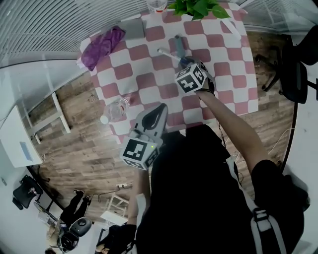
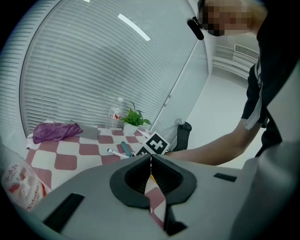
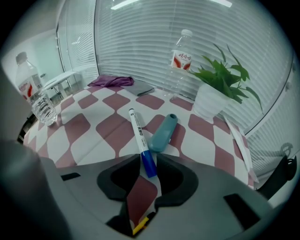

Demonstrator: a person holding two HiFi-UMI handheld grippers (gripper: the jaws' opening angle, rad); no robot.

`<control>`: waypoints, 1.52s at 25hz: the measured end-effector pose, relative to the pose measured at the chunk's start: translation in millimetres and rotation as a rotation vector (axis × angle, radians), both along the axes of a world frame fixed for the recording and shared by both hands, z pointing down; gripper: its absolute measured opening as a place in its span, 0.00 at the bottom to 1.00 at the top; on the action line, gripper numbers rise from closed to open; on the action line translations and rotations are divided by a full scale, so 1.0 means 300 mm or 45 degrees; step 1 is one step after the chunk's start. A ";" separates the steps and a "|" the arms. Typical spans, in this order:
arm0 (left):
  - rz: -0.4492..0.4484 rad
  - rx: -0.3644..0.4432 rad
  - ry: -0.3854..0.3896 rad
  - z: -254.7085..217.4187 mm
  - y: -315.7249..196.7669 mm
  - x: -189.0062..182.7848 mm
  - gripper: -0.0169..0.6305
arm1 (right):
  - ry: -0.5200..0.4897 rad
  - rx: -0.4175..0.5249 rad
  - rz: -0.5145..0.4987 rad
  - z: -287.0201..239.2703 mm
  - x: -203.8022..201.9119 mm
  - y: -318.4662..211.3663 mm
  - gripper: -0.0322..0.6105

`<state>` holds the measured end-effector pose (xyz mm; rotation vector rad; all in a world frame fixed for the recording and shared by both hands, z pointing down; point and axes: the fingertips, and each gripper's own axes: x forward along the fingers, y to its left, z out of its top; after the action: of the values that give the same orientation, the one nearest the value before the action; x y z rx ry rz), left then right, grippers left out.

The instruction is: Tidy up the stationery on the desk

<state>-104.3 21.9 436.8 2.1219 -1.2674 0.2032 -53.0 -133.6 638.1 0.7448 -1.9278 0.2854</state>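
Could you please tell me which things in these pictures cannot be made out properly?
Yellow thing, right gripper view: mostly hidden beneath the right gripper, so unidentifiable.
Bottle, head view: cut off by the top edge.
Marker, head view: its blue end hidden under the right gripper.
Red-printed item, left gripper view: cut by the lens edge, blurred.

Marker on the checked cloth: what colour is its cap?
A blue cap on the white marker; the right gripper view shows it best.
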 end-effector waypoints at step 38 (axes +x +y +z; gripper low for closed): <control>0.104 0.020 0.009 -0.018 0.015 0.205 0.08 | -0.299 -0.360 0.735 -0.034 0.255 0.464 0.18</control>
<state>-42.7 26.3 431.3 2.1877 -1.1833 0.2211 23.4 5.5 627.8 1.1000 -1.7939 1.0153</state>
